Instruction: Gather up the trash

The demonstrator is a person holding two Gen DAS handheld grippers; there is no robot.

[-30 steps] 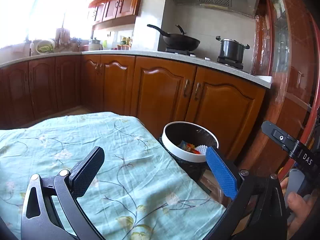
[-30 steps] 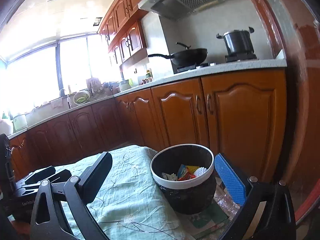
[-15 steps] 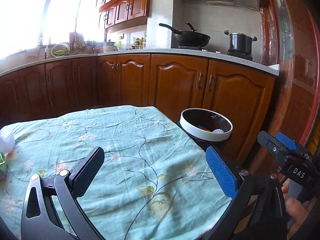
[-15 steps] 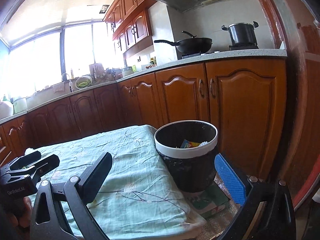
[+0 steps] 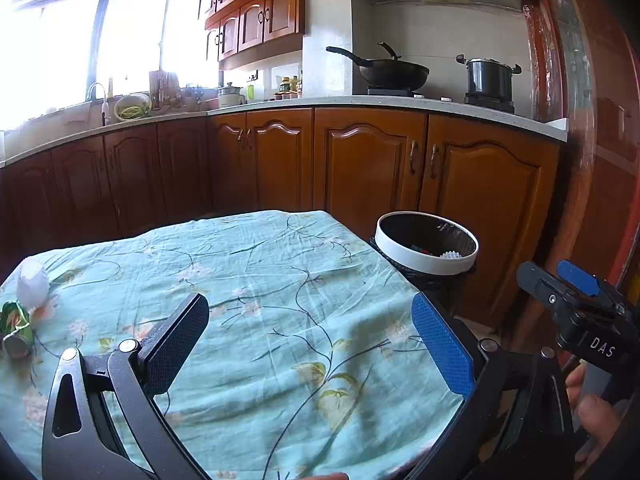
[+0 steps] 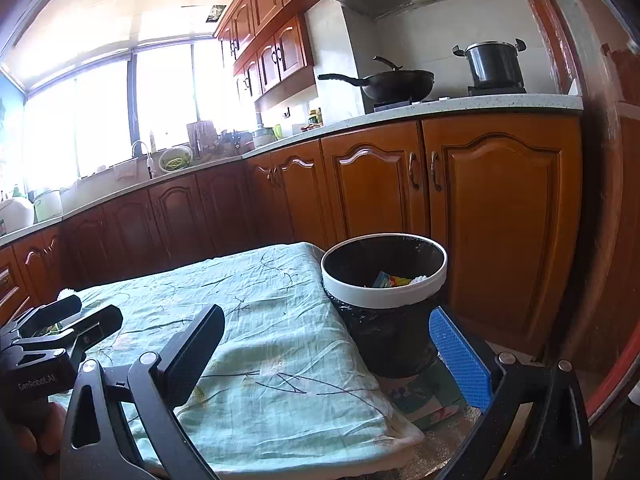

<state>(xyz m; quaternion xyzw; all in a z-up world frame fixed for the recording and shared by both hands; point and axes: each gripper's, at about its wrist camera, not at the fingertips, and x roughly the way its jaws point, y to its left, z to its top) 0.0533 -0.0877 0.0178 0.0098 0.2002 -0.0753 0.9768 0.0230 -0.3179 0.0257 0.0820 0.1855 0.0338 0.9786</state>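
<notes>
A black bin with a white rim [image 5: 427,242] [image 6: 383,276] stands off the table's right end and holds several scraps. At the table's far left lie a crushed green can [image 5: 16,329] and a white crumpled wad [image 5: 32,283]. My left gripper [image 5: 316,344] hangs open and empty over the middle of the teal floral tablecloth [image 5: 256,280]. My right gripper [image 6: 332,352] is open and empty above the cloth's right end [image 6: 256,320], near the bin. Each gripper shows in the other's view, the left gripper [image 6: 56,332] at left and the right gripper [image 5: 576,304] at right.
Brown kitchen cabinets [image 5: 360,160] run behind the table under a pale counter. A wok [image 5: 384,70] and a pot [image 5: 488,78] sit on the hob. A reddish door frame [image 5: 576,120] stands to the right. A printed mat [image 6: 424,400] lies under the bin.
Both grippers have pulled back from the bin and tilted up. The left view now takes in the whole table, with the can and white wad at its left edge.
</notes>
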